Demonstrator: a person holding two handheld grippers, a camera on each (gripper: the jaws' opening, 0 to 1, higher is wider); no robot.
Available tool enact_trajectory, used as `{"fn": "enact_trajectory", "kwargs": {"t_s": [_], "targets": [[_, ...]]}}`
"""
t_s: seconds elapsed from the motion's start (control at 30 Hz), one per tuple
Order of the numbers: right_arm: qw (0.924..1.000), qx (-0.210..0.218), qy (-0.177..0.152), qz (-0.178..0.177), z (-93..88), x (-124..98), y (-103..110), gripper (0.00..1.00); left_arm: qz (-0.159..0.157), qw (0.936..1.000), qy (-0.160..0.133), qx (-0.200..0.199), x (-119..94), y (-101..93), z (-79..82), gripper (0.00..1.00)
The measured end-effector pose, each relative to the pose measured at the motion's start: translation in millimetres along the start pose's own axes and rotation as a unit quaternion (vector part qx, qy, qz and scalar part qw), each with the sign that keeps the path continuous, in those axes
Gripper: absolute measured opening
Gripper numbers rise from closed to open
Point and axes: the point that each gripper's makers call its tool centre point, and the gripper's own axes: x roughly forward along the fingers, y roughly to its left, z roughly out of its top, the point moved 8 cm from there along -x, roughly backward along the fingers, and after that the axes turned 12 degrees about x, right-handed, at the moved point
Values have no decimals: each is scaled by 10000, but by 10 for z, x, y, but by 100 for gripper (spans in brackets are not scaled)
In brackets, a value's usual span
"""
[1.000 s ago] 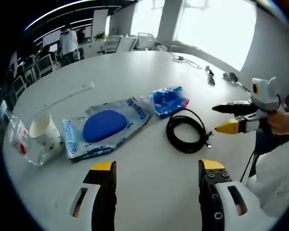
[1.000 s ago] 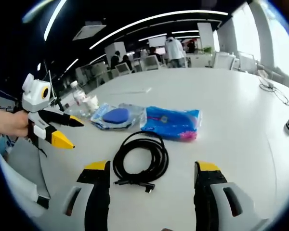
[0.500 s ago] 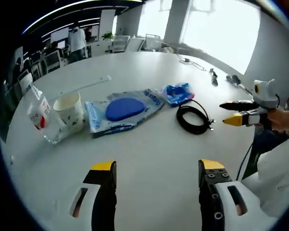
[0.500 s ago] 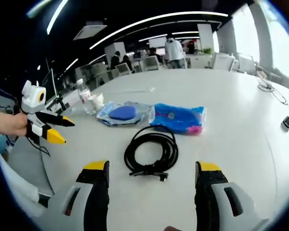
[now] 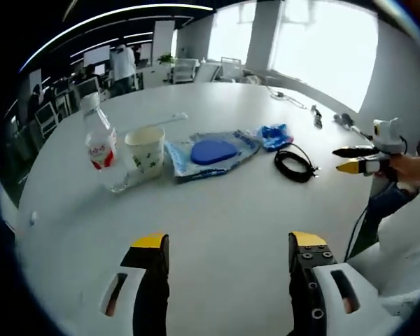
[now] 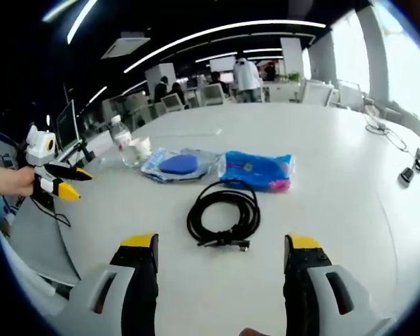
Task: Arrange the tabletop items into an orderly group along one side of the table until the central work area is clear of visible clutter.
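On the white table (image 5: pixel 217 231) stand a clear water bottle (image 5: pixel 99 143) with a red label and a white paper cup (image 5: pixel 144 150). Beside them lie a clear packet with a blue oval pad (image 5: pixel 211 152), a blue snack packet (image 5: pixel 274 135) and a coiled black cable (image 5: pixel 295 164). In the right gripper view the cable (image 6: pixel 224 213) lies nearest, then the blue packet (image 6: pixel 257 170), the pad packet (image 6: pixel 176 164), cup (image 6: pixel 141 146) and bottle (image 6: pixel 119 134). My left gripper (image 5: pixel 227 245) is open over bare table. My right gripper (image 6: pixel 220 246) is open just short of the cable. Each gripper appears in the other's view, left gripper (image 6: pixel 61 183), right gripper (image 5: pixel 355 159).
A white strip (image 5: pixel 169 119) lies beyond the cup. Cables and small dark devices (image 5: pixel 315 116) sit at the far window side of the table, also seen as a dark device (image 6: pixel 407 174). Office chairs, desks and standing people (image 6: pixel 249 73) fill the background.
Both cameras have pulled back from the items, which look smaller and farther. The bottle and cup have come fully into the left gripper view. Nothing on the table has moved.
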Motion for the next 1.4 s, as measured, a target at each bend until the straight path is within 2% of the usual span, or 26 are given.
{"fn": "enact_trajectory", "kwargs": {"t_s": [0.3, 0.53, 0.83, 1.07, 1.3, 1.4], "targets": [[10000, -17, -45, -78, -80, -129, 98, 72, 182, 9996, -120, -167, -261, 169, -148, 67], [9999, -109, -61, -88, -115, -262, 166, 72, 235, 9992, -238, -206, -409, 205, -222, 70], [9999, -76, -118, -86, -213, -465, 229, 77, 280, 9990, -271, -229, -678, 187, -375, 82], [9998, -133, -161, -54, -270, -626, 263, 79, 418, 9975, -454, -343, -871, 231, -447, 89], [9996, -64, -211, -183, -263, -746, 206, 80, 401, 9970, -530, -386, -902, 236, -458, 90], [9995, -84, -207, -220, -232, -775, 177, 80, 353, 9966, -611, -417, -894, 226, -416, 90]]}}
